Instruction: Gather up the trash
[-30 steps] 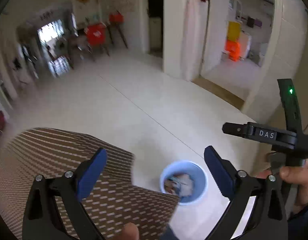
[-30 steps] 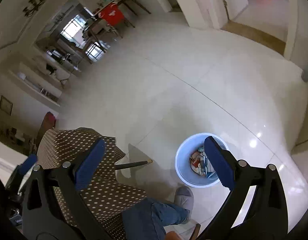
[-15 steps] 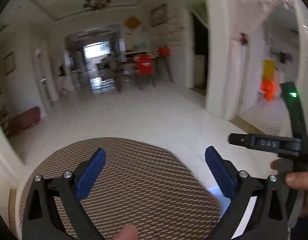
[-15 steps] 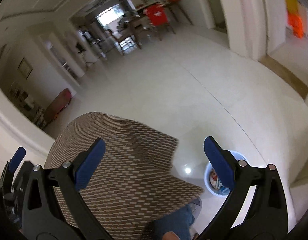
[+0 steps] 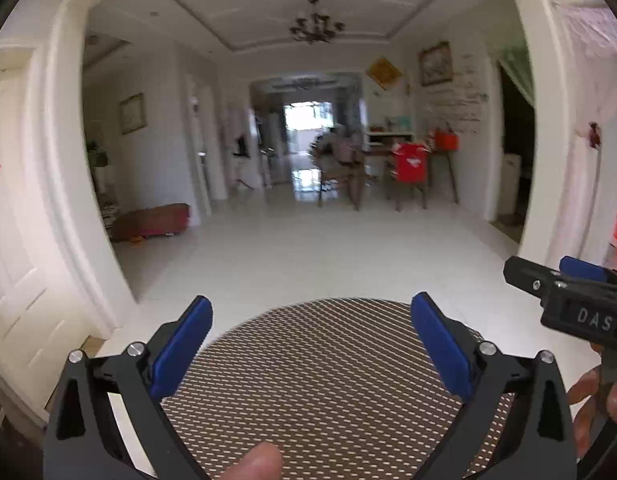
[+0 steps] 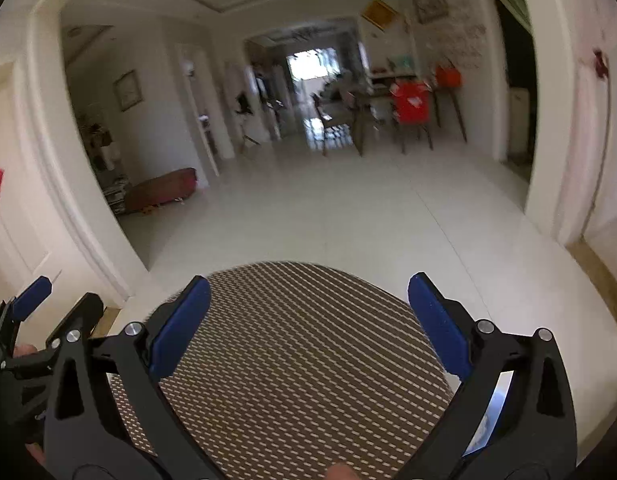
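Note:
A round table with a brown woven-pattern cloth [image 5: 320, 384] fills the lower part of both views, and no trash shows on it. My left gripper [image 5: 310, 306] hovers over its near side, open and holding nothing. My right gripper [image 6: 308, 282] is open and holds nothing too, above the same table [image 6: 300, 344]. A pale blue sliver of the trash bin [image 6: 493, 410] shows past the table's right edge, behind my right finger. In the left wrist view the right gripper [image 5: 580, 288] sits at the right edge, held by a hand.
White tile floor [image 5: 328, 256] stretches ahead to a dining table and chairs, one with a red cover [image 5: 408, 162]. A low dark-red bench [image 5: 152, 220] stands by the left wall. White arch pillars flank both sides, and a thumb [image 5: 256, 462] shows at the bottom.
Both grippers have tilted up from the floor and bin to look across the room. The bin left the left wrist view and is nearly hidden in the right. Both stayed open.

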Tool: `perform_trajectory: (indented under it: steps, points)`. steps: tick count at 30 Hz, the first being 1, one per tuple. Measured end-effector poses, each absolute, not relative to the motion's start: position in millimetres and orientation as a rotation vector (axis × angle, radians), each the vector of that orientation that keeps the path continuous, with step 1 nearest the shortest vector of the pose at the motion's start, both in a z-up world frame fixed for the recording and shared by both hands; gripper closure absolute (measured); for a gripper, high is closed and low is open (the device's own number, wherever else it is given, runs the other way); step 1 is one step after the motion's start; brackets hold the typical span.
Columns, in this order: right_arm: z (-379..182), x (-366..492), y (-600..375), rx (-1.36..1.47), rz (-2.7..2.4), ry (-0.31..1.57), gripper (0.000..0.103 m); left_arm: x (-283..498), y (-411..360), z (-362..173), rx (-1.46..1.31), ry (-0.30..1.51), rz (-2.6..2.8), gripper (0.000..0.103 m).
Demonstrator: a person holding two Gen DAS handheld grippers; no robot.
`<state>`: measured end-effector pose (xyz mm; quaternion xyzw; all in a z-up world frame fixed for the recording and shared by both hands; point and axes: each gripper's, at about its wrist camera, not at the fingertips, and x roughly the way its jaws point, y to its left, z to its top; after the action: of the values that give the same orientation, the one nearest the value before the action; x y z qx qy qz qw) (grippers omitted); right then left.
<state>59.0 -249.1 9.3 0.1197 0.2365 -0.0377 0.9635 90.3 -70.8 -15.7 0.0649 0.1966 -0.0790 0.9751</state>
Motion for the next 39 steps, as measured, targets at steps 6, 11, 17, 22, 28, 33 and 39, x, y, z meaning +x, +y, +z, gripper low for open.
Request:
perform_trajectory:
  steps: [6,11,17,22,28,33,39]
  points:
    - [38.1,56.6,-222.9,0.198,-0.07,0.402,0.006,81.8,-38.4,20.8,0.072,0.356,-0.125,0.005]
    - [53.1,47.1,-209.0,0.159,-0.088,0.347,0.006,74.4,-32.6,39.0,0.058,0.32,-0.105,0.005]
    - [65.5,42.7,-199.0,0.129,-0.093,0.312,0.006,71.3,-33.9,52.6,0.05,0.297,-0.084,0.005]
    - [72.5,38.2,-197.7,0.121,-0.099,0.292,0.006,65.1,-33.5,59.6,0.033,0.269,-0.085,0.005]
    - [79.2,33.3,-199.0,0.117,-0.098,0.269,0.006,59.0,-33.2,64.0,0.018,0.244,-0.063,0.005]
    - [83.7,30.3,-196.9,0.111,-0.095,0.253,0.006,56.6,-39.2,70.1,0.012,0.229,-0.053,0.005]
    - [83.8,24.9,-192.6,0.095,-0.084,0.24,0.006,53.1,-39.2,69.8,0.002,0.217,-0.05,0.005]
